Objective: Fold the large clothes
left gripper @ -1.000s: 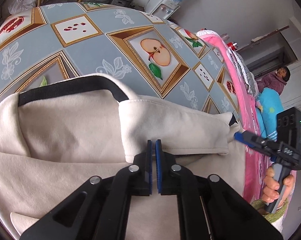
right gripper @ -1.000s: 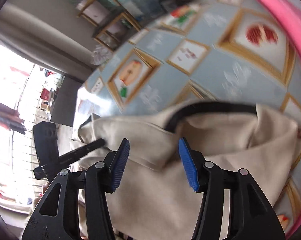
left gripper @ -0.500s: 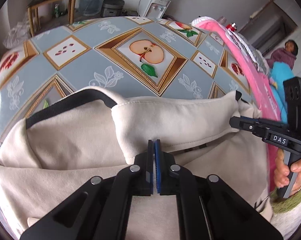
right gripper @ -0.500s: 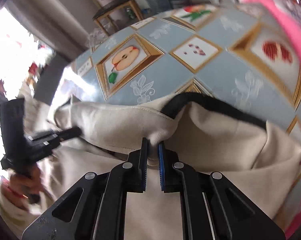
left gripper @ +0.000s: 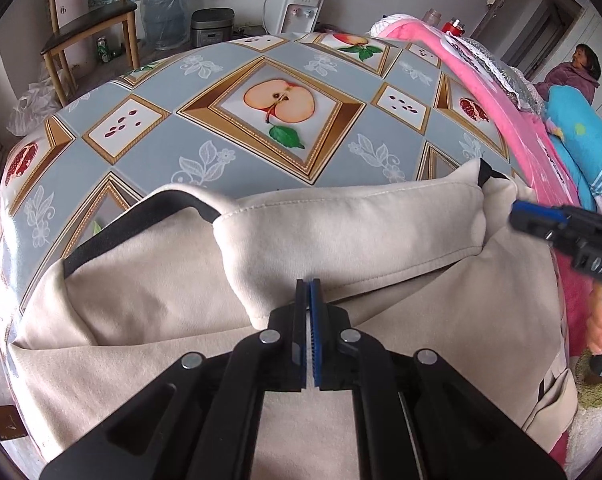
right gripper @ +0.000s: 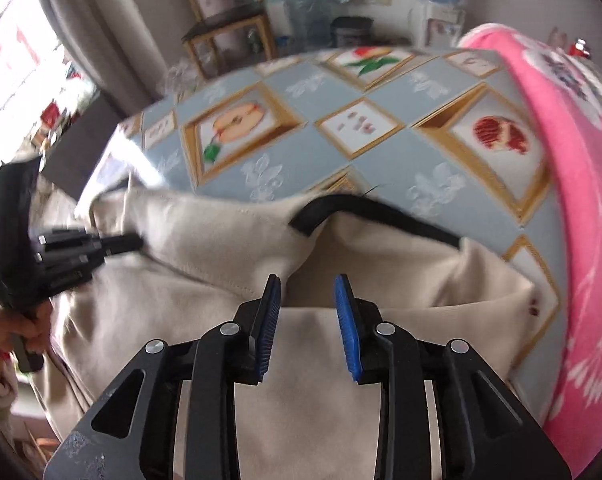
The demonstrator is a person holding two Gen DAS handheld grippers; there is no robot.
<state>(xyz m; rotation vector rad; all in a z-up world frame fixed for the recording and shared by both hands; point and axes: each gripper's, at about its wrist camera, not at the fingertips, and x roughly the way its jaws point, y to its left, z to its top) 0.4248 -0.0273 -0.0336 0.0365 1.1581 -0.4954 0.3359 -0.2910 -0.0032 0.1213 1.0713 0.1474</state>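
A large cream garment (left gripper: 149, 300) with black trim (left gripper: 141, 216) lies on the table, a sleeve folded across it. My left gripper (left gripper: 309, 308) is shut on the edge of that folded sleeve (left gripper: 341, 232). In the right wrist view the same cream garment (right gripper: 309, 392) fills the foreground. My right gripper (right gripper: 307, 320) is open just above it, its blue pads (right gripper: 347, 324) apart, holding nothing. The right gripper also shows at the right edge of the left wrist view (left gripper: 521, 210), near the sleeve's cuff (left gripper: 489, 172).
The table wears a blue-grey fruit-pattern cloth (left gripper: 281, 104). A pink blanket (left gripper: 513, 120) lies along its right side, with a blue cushion (left gripper: 581, 144) beyond. A wooden chair (left gripper: 89, 20), water bottles and a dispenser stand behind. A person (left gripper: 581, 68) sits far right.
My right gripper closed on the sleeve half a second ago and has now opened and let go. My left gripper stays shut on the sleeve; the fold lies flatter across the garment.
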